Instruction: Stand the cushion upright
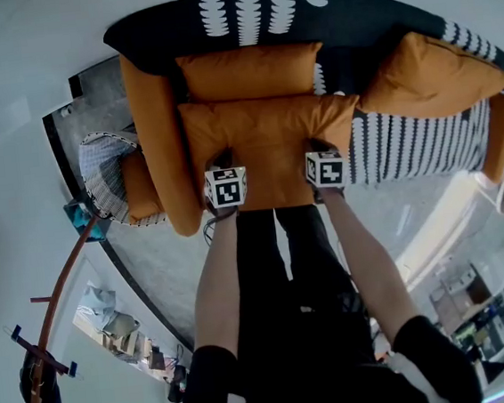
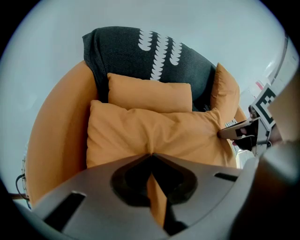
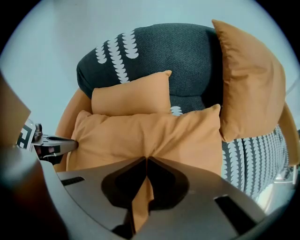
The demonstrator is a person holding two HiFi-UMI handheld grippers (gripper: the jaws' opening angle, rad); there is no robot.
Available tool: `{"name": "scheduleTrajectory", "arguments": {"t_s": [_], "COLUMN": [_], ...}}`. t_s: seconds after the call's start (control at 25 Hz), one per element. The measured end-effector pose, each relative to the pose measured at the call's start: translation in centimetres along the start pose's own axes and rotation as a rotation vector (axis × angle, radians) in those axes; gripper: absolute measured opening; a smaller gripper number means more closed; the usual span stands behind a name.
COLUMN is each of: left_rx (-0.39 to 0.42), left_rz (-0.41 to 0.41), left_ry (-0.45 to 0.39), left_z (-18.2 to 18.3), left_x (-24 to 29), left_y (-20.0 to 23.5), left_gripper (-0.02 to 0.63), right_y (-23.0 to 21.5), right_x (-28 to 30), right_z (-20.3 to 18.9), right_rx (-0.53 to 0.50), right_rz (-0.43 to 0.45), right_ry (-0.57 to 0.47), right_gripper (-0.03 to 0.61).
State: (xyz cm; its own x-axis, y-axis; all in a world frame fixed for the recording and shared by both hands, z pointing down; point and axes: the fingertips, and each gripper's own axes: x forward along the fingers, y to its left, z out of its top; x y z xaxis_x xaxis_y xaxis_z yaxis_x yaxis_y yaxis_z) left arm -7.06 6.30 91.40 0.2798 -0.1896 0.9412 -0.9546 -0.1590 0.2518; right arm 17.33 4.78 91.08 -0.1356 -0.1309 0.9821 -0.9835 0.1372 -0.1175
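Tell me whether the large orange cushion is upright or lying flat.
Lying flat: the large orange cushion faces up on the sofa, its near edge pinched by the left gripper and right gripper.

The sofa [image 1: 161, 143] is viewed steeply from above; its front cushion [image 2: 154, 133] is shared, seen close along left tool [image 2: 151, 154] and right tool [image 3: 146, 157].

We see the large orange cloth cushion [image 2: 154, 133] as smooth, matt woven fabric, softly creased. We log the dark grey sofa back [image 2: 117, 51] as coarser, rough-weave cloth with flat white print. The left gripper [image 2: 151, 157] and right gripper [image 3: 146, 159] look like matt grey plastic, with darker matt recesses. The rounded orange armrest [image 2: 56, 136] reads smooth and matt to us.
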Motion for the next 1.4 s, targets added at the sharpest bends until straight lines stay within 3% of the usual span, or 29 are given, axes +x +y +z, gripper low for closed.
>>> {"name": "scheduleTrajectory", "arguments": {"t_s": [0.8, 1.16, 1.4], "left_rx": [-0.064, -0.035, -0.022], "left_rz": [-0.006, -0.023, -0.020], "left_ry": [-0.047, -0.066, -0.103], "left_z": [-1.6, -2.3, -1.7], "left_x": [-4.6, -7.2, -8.6], "left_y": [-1.6, -2.8, -3.4], "left_gripper": [0.002, 0.000, 0.000], "right_y": [0.7, 0.6, 1.3], "right_x": [-3.8, -5.9, -8.0], "right_z": [-2.3, -3.8, -1.8], "right_rx": [0.013, 0.016, -0.020], "right_rz": [0.039, 0.061, 0.095], "right_ry": [-0.009, -0.026, -0.060], "right_gripper": [-0.002, -0.003, -0.003]}}
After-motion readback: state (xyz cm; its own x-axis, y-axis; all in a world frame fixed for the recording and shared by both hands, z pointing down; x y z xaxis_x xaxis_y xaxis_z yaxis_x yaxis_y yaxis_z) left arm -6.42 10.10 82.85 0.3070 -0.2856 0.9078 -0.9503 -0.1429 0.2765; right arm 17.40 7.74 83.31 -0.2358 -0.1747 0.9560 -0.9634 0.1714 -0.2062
